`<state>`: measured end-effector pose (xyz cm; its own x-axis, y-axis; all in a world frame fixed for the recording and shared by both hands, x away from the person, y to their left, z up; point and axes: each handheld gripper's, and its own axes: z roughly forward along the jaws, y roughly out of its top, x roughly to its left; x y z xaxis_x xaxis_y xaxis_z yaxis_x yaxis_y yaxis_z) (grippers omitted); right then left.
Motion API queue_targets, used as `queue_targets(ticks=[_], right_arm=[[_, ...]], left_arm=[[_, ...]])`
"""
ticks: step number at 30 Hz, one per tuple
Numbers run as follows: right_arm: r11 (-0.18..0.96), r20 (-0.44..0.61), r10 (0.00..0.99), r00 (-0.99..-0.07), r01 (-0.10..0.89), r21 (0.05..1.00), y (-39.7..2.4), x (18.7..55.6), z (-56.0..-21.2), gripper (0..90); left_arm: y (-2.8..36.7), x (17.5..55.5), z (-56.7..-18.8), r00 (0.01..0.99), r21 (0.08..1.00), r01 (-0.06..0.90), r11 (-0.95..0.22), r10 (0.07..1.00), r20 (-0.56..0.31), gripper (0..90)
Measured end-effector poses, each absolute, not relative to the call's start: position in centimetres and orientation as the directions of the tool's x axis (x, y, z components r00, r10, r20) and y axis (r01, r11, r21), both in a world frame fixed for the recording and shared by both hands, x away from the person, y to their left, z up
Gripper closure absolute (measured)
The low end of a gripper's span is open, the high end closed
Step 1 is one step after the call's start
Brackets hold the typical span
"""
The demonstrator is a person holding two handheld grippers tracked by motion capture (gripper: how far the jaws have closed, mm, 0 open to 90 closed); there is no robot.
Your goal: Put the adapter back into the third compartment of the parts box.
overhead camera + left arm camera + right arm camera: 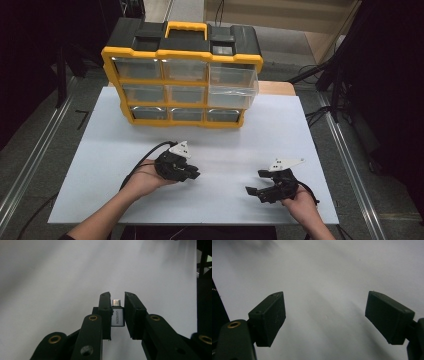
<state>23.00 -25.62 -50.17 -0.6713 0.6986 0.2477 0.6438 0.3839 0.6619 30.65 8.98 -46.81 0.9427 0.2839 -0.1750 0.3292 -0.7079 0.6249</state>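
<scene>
A small silver adapter (118, 315) marked UGREEN, its metal plug pointing away, sits pinched between the black jaws of my left gripper (117, 296), which is shut on it above the white table. In the high view the left gripper (192, 174) is held in a hand at the table's front left of centre. My right gripper (325, 315) stands open, its two pads (270, 316) far apart over bare white surface with nothing between them. From above, the right gripper (255, 190) is near the front right edge, jaws pointing left.
A yellow and black drawer cabinet (182, 75) with clear drawers stands at the back of the white table (260, 135); one right-hand drawer (234, 89) is pulled out. Metal rails run along both sides. Cables trail from both grippers.
</scene>
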Motion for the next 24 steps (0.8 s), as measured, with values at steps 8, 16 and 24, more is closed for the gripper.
queue_targets(ticks=[8,16,24], right_arm=[[0.384,0.251,0.697,-0.672,0.645,0.661,-25.5,23.0,-50.2,14.9],[0.381,0.255,0.694,-0.673,0.644,0.664,-25.5,23.0,-50.1,15.0],[0.373,0.259,0.691,-0.675,0.640,0.671,-25.5,23.0,-50.1,15.0]], left_arm=[[9.4,31.1,-45.7,0.942,0.628,0.335,-0.703,0.263,-0.207,77.3],[9.1,31.3,-44.9,0.956,0.613,0.288,-0.736,0.181,-0.233,77.3],[8.6,31.5,-43.9,0.965,0.616,0.246,-0.748,0.132,-0.226,77.2]])
